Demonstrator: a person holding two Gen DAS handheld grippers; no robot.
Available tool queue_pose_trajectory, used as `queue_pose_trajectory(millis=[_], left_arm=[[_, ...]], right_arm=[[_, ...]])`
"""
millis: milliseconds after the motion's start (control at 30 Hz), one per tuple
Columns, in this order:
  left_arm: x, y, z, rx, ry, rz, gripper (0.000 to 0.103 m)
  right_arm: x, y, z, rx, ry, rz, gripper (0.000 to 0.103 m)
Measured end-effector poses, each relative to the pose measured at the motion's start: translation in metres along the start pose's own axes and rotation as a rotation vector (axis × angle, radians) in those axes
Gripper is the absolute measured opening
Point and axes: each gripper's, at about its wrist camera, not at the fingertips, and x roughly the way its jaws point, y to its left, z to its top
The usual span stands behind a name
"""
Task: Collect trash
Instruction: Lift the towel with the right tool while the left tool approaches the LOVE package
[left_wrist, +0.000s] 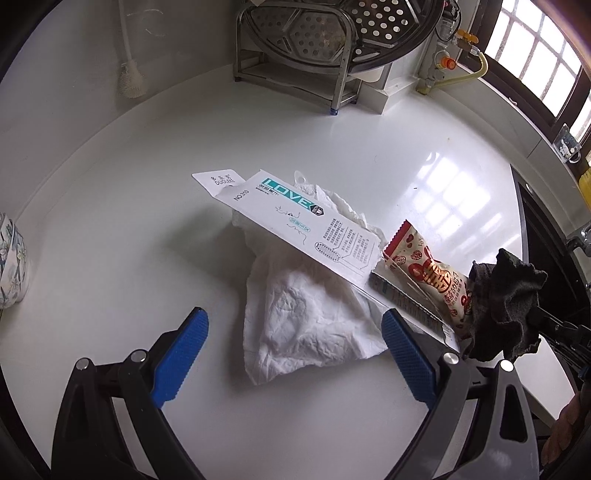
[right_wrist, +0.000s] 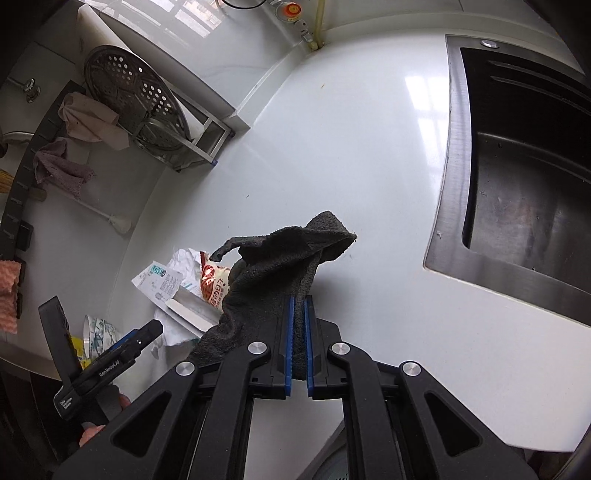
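Note:
A heap of trash lies on the white counter: a crumpled white tissue (left_wrist: 306, 314), a flat white "LOVE" toothbrush card (left_wrist: 295, 218) across it, and a red-and-cream snack wrapper (left_wrist: 432, 273) at its right end. My left gripper (left_wrist: 295, 350) is open, its blue pads either side of the tissue's near edge without touching it. A dark grey rag (right_wrist: 273, 280) hangs from my right gripper (right_wrist: 299, 306), which is shut on it, just right of the heap. The same rag (left_wrist: 506, 306) shows in the left wrist view. The card (right_wrist: 162, 282) and wrapper (right_wrist: 214, 280) peek from behind it.
A steel rack with perforated steamer trays (left_wrist: 332, 40) stands at the back wall. The dark sink (right_wrist: 517, 177) lies to the right. A patterned bowl (left_wrist: 11, 262) sits at the counter's left edge. A gas pipe and valve (left_wrist: 450, 66) are in the corner. Cloths (right_wrist: 85, 118) hang on the wall.

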Motion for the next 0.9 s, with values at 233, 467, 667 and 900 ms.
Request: queue_pose_trajectory(millis=[233,467,667,900], left_arm=[[-0.002,0.004,-0.006,0.006,0.005,0.008,0.093],[-0.003,0.016,-0.008,-0.004,-0.002,0.021,0.093],[-0.002,0.026,-0.006,-0.017,-0.004,0.034,0.093],[-0.002,0.019,0.001,-0.017,-0.014,0.011,0.093]], right_arm=[[0.004,0.000,-0.005,0.021,0.022,0.062,0.047],[0.024,-0.002,-0.003,0.039,0.053,0.017,0.029],[0.011,0.008,-0.003,-0.001,-0.005,0.043,0.004],[-0.029,0.022,0.010,-0.016,-0.105,0.107,0.003]])
